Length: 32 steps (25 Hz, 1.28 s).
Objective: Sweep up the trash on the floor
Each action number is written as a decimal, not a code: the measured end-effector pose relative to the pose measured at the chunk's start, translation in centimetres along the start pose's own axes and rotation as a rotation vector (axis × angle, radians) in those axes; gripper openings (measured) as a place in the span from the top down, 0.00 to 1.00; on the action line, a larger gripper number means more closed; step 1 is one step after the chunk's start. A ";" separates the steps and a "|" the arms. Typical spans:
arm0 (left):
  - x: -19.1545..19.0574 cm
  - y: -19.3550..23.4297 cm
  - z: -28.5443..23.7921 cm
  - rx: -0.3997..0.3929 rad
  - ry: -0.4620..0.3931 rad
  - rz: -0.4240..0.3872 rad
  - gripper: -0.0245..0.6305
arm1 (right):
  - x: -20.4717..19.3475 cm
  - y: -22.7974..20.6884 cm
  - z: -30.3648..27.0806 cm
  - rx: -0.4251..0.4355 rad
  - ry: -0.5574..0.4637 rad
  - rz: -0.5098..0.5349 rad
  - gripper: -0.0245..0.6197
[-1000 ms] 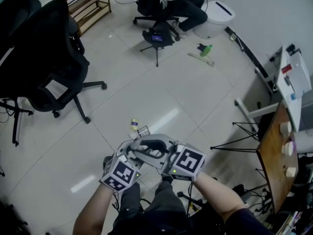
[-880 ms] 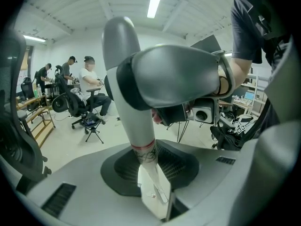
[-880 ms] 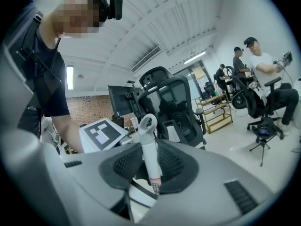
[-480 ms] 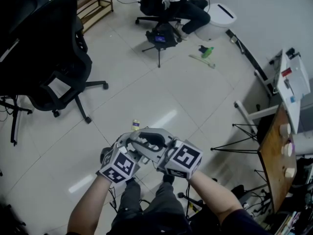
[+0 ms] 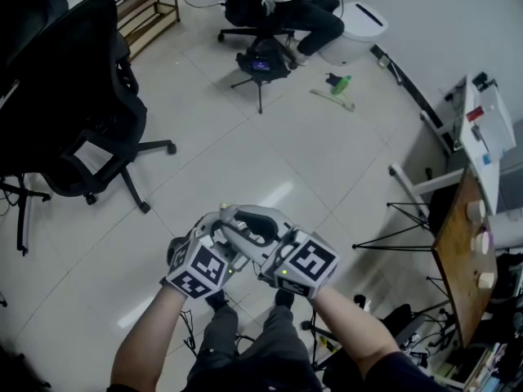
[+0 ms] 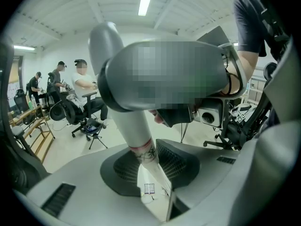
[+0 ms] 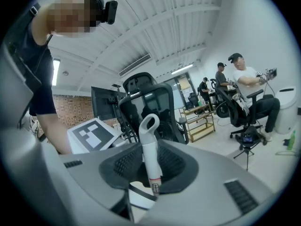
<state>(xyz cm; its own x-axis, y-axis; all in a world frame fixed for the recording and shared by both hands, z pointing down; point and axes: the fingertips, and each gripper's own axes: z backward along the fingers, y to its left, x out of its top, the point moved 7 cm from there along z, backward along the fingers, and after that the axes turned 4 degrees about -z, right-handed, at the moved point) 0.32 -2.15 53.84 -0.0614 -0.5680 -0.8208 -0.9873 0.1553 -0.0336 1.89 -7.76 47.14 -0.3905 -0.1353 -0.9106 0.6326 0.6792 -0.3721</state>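
Note:
Low in the head view, close together over the person's legs, are my left gripper and my right gripper. In the left gripper view my left gripper is shut on a thick grey-white handle with a red ring. A small piece of trash shows on the floor through its jaw gap. In the right gripper view my right gripper is shut on a slim white handle that ends in a loop. The two handles cross just beyond the fingertips. What hangs below them is hidden.
A black office chair stands to the left. A person sits on another chair at the top, with a tripod in front. A green bottle lies near a white bin. A desk and frame legs stand to the right.
Both grippers, with their handles, have shifted slightly up in the view. The small yellowish piece of trash seen just beyond them earlier is now covered by the handles.

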 end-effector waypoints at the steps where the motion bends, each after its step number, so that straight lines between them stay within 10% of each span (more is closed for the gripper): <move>1: 0.0 0.3 -0.1 0.002 -0.004 -0.002 0.82 | 0.1 -0.2 -0.2 -0.008 -0.007 0.001 0.78; 32: 5.1 0.9 -0.7 -0.045 -0.019 -0.060 0.83 | 4.2 -0.8 3.1 -0.046 -0.036 0.081 0.78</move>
<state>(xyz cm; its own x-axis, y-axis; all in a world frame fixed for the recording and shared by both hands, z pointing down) -1.00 -5.46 49.98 0.0002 -0.5593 -0.8289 -0.9947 0.0852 -0.0577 1.86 -11.14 43.09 -0.3143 -0.1037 -0.9436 0.6292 0.7216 -0.2889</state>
